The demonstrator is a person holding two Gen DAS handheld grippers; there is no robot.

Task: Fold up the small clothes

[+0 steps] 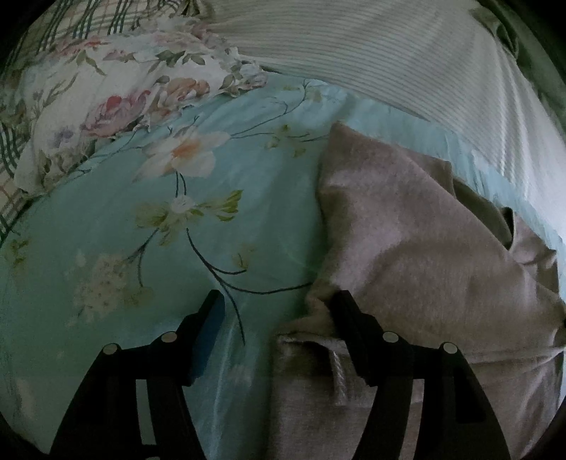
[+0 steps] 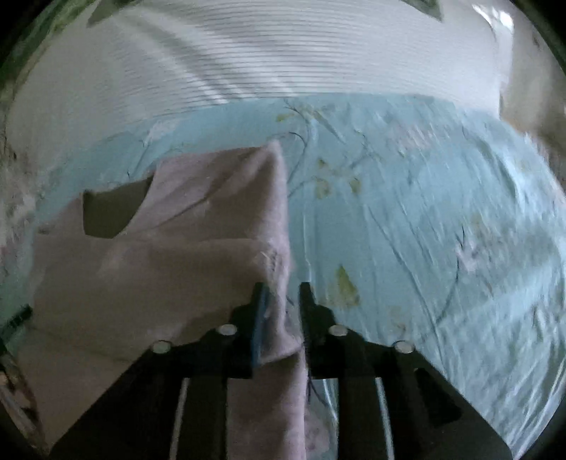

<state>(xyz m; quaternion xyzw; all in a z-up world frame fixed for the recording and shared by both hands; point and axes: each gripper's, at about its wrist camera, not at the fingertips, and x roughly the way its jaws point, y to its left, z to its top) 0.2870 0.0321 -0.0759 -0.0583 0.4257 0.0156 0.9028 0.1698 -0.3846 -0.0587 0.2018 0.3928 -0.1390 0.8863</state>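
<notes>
A small greyish-pink garment (image 1: 417,247) lies on a light blue floral bedsheet (image 1: 141,247), partly folded over itself, with a white drawstring (image 1: 338,371) at its waistband near my left gripper. My left gripper (image 1: 279,300) is open; its right finger rests on the garment's left edge and its left finger is over the bare sheet. In the right wrist view my right gripper (image 2: 283,293) is shut on the right edge of the garment (image 2: 159,254), with cloth pinched between the pads and hanging down between the fingers.
A white ribbed blanket (image 1: 353,46) lies along the far side of the sheet; it also shows in the right wrist view (image 2: 247,53). A floral pillow (image 1: 106,92) and a plaid cloth (image 1: 88,21) lie at the far left. Blue sheet (image 2: 424,212) extends right of the garment.
</notes>
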